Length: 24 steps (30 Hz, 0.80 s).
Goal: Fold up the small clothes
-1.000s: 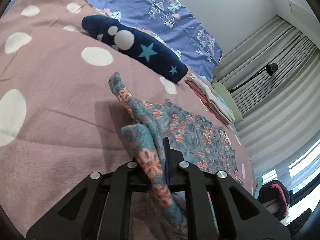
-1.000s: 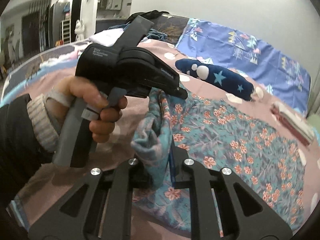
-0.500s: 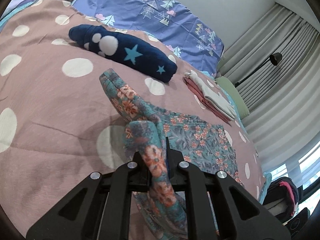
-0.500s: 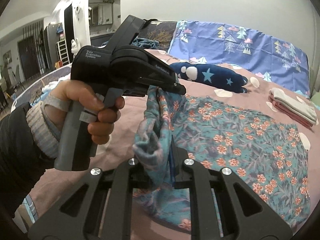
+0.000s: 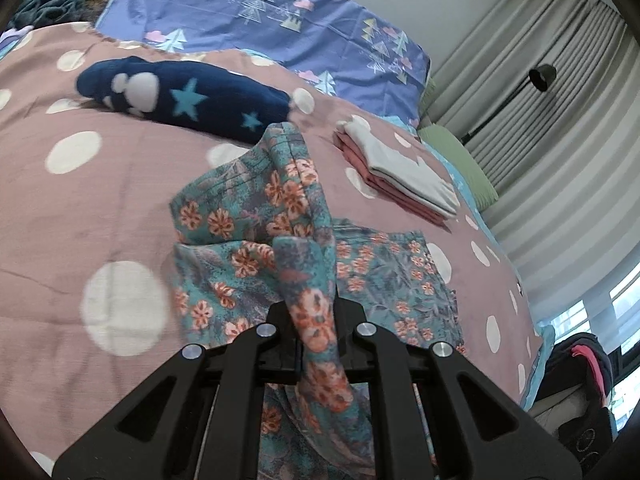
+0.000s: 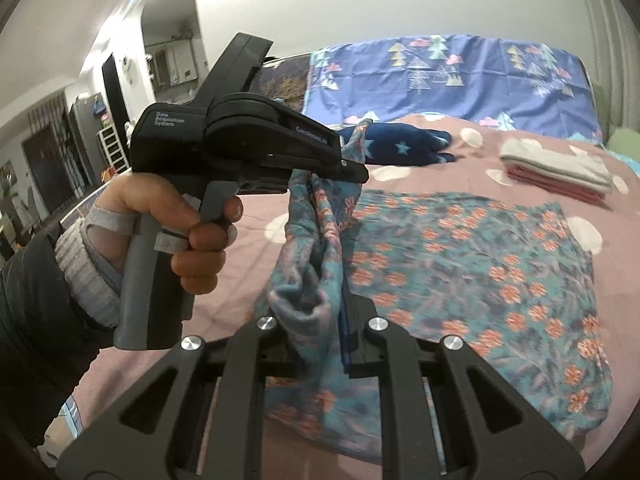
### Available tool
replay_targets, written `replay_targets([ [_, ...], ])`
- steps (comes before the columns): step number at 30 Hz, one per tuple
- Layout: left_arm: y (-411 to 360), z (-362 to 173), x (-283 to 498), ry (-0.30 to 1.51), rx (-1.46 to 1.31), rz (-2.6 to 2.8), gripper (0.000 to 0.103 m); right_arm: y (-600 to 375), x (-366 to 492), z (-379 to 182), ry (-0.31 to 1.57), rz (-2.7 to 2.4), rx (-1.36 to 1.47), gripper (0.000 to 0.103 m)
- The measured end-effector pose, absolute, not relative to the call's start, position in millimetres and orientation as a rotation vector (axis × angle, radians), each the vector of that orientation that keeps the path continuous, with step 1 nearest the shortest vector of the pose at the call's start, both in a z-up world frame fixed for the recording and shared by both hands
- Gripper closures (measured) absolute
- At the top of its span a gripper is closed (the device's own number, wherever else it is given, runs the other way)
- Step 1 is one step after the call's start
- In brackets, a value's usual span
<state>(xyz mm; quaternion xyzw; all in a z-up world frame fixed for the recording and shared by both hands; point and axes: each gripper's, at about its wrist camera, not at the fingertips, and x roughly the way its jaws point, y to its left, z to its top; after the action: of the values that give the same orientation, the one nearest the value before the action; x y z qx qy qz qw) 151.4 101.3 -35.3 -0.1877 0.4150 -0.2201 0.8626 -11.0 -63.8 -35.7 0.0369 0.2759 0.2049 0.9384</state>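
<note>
The left gripper was pinching a bunched edge of the floral garment, lifted off the bedspread. The right gripper was clamped on another fold of the same edge, near the left one. The rest of the garment lay flat to the right. A navy roll lay at the far side; a folded stack sat far right. A hand held the left tool.

free: bare pink bedspread left | obstacles: navy roll ahead — folded stack right
</note>
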Motion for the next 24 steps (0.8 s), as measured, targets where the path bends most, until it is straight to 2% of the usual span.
replay_targets([
  [14,-37,-39,169,0.95,-0.222,-0.604,0.095,-186,-22,-54,0.589,0.259,0.267,0.09],
  [24,-97,-52,173,1.012,-0.114,-0.634,0.095,-236,-29,-71,0.625,0.198,0.369,0.09],
])
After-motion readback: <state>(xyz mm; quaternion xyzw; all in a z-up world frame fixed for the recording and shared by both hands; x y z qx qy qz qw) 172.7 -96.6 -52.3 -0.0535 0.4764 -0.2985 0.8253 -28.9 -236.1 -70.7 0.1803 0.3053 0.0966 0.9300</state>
